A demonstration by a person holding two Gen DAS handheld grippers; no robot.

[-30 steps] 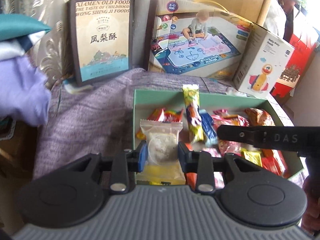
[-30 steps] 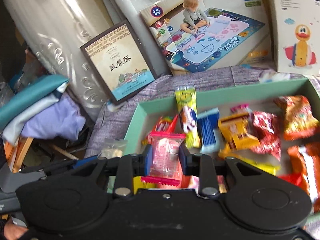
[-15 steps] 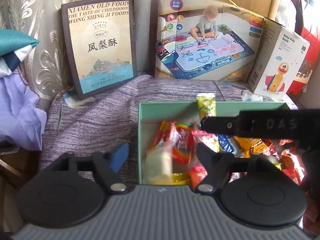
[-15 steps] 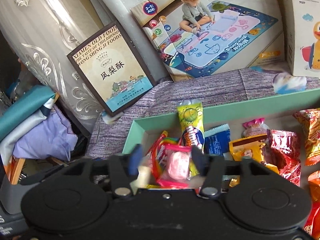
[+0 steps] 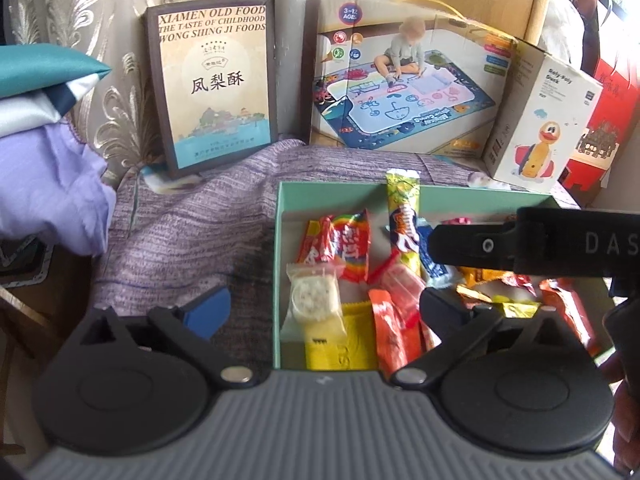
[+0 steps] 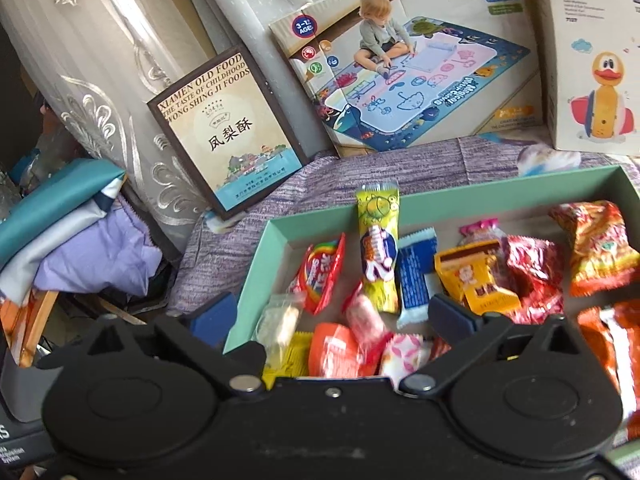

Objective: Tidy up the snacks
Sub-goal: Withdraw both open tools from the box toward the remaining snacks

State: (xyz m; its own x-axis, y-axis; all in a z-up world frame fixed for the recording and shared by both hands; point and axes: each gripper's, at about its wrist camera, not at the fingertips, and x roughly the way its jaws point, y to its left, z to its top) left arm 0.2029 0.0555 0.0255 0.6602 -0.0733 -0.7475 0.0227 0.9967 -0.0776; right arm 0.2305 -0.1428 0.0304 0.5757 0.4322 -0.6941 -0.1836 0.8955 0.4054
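A mint-green box (image 5: 332,192) (image 6: 480,192) sits on purple cloth and holds several wrapped snacks. My left gripper (image 5: 320,308) hovers over the box's near left corner with its jaws opening. A clear packet with a round white cake (image 5: 316,304) lies loose in the box between the jaws, untouched by the pads. My right gripper (image 6: 332,316) is just above the same corner, its jaws opening too. A pink packet (image 6: 360,314), blurred, lies free between them beside the clear packet (image 6: 280,322). One black finger (image 5: 500,246) of the right gripper crosses the left wrist view.
A brown pastry box (image 5: 212,88), a play-mat box (image 5: 404,80) and a Roly-Poly Duck box (image 5: 544,120) stand upright behind the green box. Folded lilac and teal fabrics (image 5: 48,140) pile up at the left by a curtain. The purple cloth (image 5: 192,240) lies left of the box.
Both grippers went from shut to wide open. The left let go of the clear cake packet and the right let go of the pink packet; both packets now lie in the box.
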